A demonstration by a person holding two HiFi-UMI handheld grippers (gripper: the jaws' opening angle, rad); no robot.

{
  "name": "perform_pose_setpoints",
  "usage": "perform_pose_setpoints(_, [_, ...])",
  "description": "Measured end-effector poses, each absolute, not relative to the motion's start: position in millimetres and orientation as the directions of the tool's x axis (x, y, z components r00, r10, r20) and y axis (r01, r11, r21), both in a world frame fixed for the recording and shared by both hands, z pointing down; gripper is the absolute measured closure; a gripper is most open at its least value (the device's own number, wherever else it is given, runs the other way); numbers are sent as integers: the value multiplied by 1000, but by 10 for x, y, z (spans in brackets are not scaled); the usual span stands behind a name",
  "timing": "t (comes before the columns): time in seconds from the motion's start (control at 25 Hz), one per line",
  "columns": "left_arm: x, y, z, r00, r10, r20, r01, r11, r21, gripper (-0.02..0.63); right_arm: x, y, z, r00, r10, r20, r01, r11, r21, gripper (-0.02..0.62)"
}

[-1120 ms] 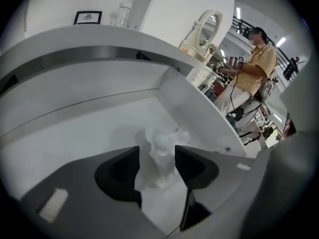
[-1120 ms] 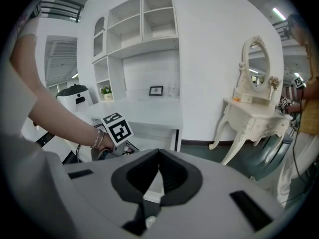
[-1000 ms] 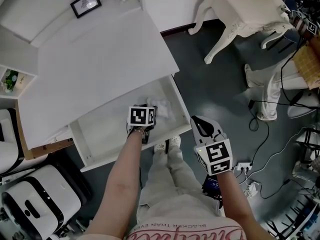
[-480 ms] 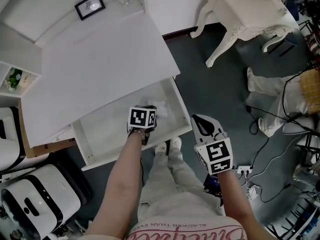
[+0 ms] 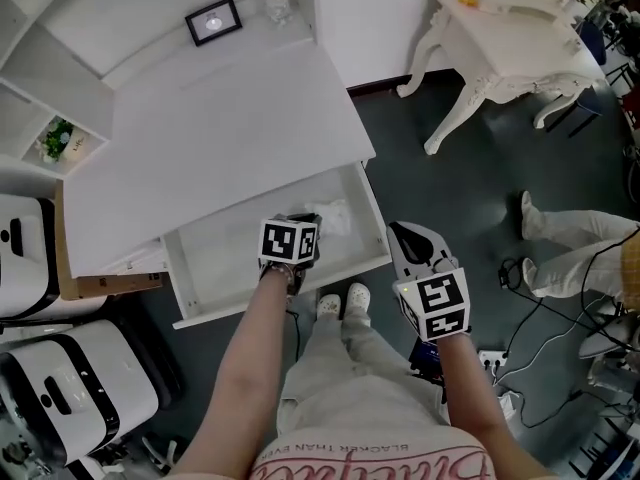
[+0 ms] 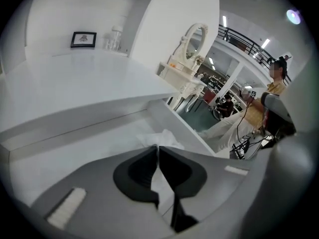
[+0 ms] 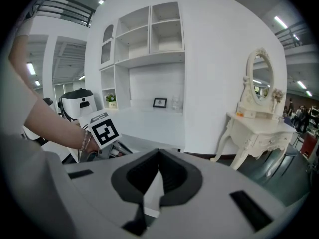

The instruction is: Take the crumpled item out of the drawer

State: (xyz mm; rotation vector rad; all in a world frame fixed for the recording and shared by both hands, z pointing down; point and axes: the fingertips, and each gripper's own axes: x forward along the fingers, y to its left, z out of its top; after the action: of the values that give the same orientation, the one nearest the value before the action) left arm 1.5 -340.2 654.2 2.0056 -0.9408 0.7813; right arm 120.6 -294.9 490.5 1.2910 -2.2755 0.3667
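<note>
The white drawer [image 5: 230, 305] stands pulled out from under the white desk [image 5: 230, 138]. A crumpled white item [image 5: 337, 218] lies at its right end. My left gripper [image 5: 304, 219] reaches into the drawer; its jaws have just been closing. In the left gripper view they are shut on an edge of the crumpled item [image 6: 165, 137], above the drawer floor [image 6: 75, 148]. My right gripper [image 5: 402, 234] hangs outside the drawer, to its right, above the dark floor. In its own view the right gripper [image 7: 159, 157] is shut with nothing between the jaws.
A framed picture [image 5: 213, 21] and a glass jar [image 5: 277, 3] stand at the back of the desk. An ornate white dressing table [image 5: 520, 58] is at the upper right. A white machine [image 5: 60, 398] sits lower left. Cables [image 5: 560, 298] lie on the floor.
Both grippers have risen a little toward the camera, and the head view has shifted. The left gripper stays at the crumpled item in the drawer's right end.
</note>
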Motion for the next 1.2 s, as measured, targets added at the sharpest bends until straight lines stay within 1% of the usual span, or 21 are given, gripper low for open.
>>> perform_pose_setpoints(0.64, [-227, -3447, 5397, 569, -512, 644, -802, -520, 295, 580, 997, -3019, 4227, -450, -792, 413, -845, 527, 88, 589])
perform_pose_setpoints(0.96, [-374, -3492, 4670, 570, -649, 504, -813, -535, 231, 580, 883, -3049, 3937, -466, -810, 355, -827, 542, 150, 589])
perform_pose_setpoints(1.2, [-482, -3493, 4165, 553, -737, 389, -829, -534, 167, 580, 934, -3148, 3646, -459, -839, 292, -835, 520, 182, 589])
